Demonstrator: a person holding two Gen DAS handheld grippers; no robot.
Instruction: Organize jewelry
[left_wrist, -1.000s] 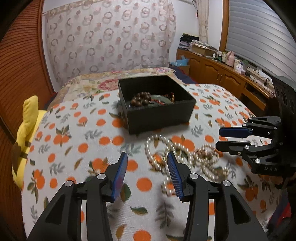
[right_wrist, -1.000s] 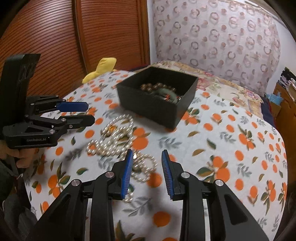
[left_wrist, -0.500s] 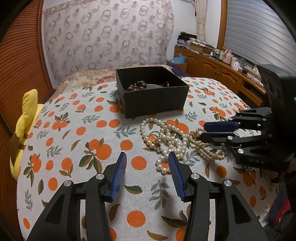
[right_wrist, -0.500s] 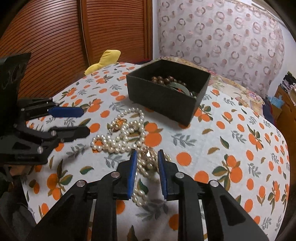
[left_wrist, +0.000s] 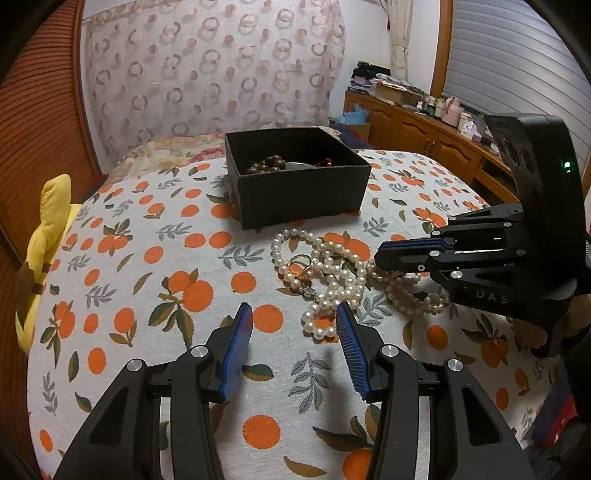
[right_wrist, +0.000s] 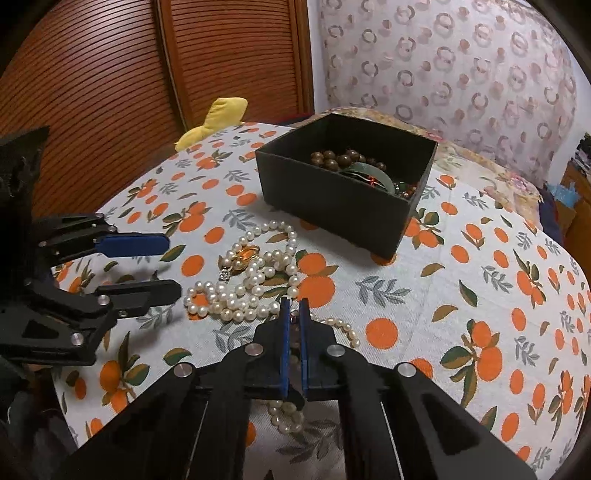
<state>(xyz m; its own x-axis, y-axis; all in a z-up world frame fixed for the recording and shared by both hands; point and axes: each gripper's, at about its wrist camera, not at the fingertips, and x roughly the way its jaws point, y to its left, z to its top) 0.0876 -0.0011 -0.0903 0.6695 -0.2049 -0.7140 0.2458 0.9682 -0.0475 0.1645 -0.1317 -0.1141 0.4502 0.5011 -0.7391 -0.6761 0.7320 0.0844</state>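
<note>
A tangle of white pearl necklaces with a gold ring lies on the orange-print cloth in front of a black box. The box holds brown bead bracelets and a green bangle. My left gripper is open and empty, just short of the pearls' near end; it also shows at the left of the right wrist view. My right gripper is nearly closed on a strand at the pearls' right side, low over the cloth.
A yellow plush toy lies at the bed's left edge by a wooden slatted door. A wooden sideboard with clutter runs along the right wall. A patterned curtain hangs behind the bed.
My right gripper has closed from open to nearly shut and come down onto the pearls. Both grippers have drawn back from the box and lower toward the cloth.
</note>
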